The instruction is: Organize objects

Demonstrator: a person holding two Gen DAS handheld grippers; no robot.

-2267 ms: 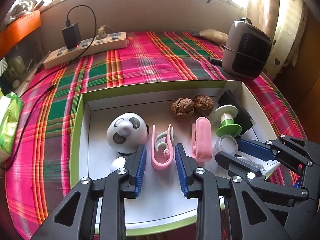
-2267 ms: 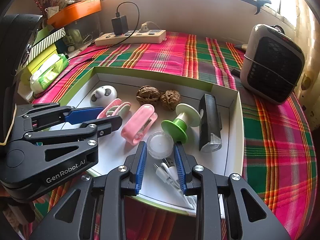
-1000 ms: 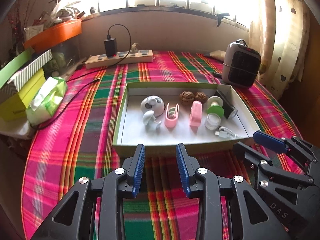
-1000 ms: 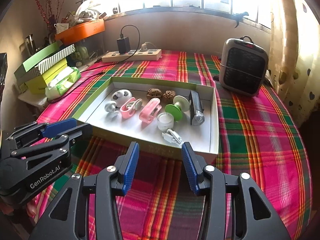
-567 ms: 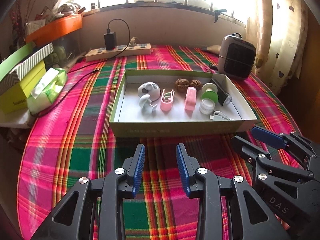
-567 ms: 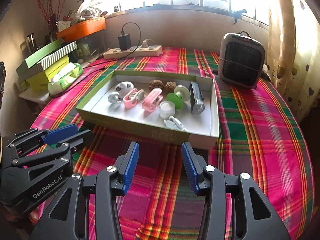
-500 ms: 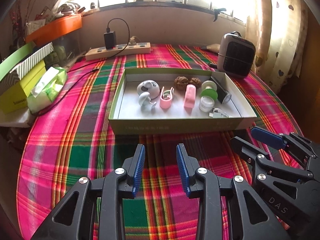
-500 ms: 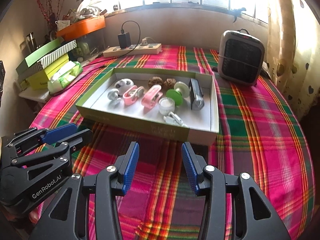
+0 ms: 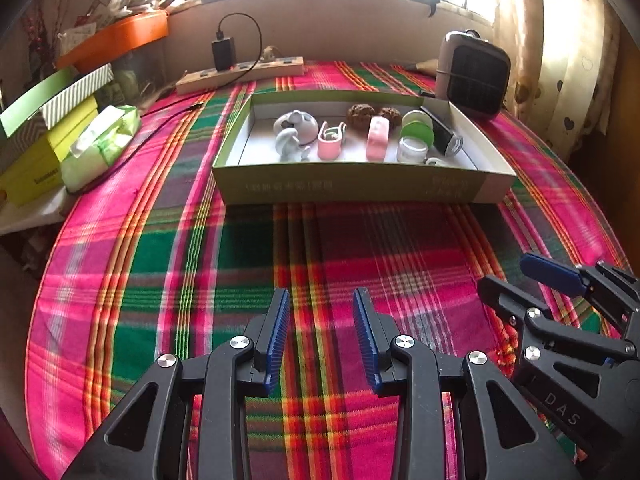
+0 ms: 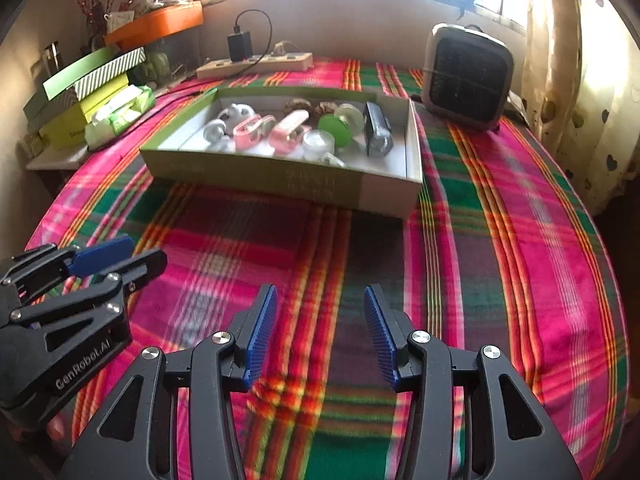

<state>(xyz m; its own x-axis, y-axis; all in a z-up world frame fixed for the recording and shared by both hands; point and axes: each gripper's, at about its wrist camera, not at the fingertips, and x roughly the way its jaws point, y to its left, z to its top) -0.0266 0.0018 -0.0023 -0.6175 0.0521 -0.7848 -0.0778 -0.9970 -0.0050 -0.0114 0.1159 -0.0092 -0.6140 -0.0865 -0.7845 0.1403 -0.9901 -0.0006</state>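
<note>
A shallow green-and-white box stands on the plaid cloth. It holds a white panda toy, two pink clips, two walnuts, a green-and-white spool, a clear jar, a black device and a white cable. My left gripper is open and empty, well in front of the box. My right gripper is open and empty, also in front of the box; it shows in the left wrist view.
A small heater stands right of the box. A power strip with a charger lies behind it. Green boxes and a wipes pack sit at the left edge. A curtain hangs at right.
Both grippers have pulled back from inside the box and lowered toward the cloth near the table's front. The box now looks farther away. Both stay open and empty.
</note>
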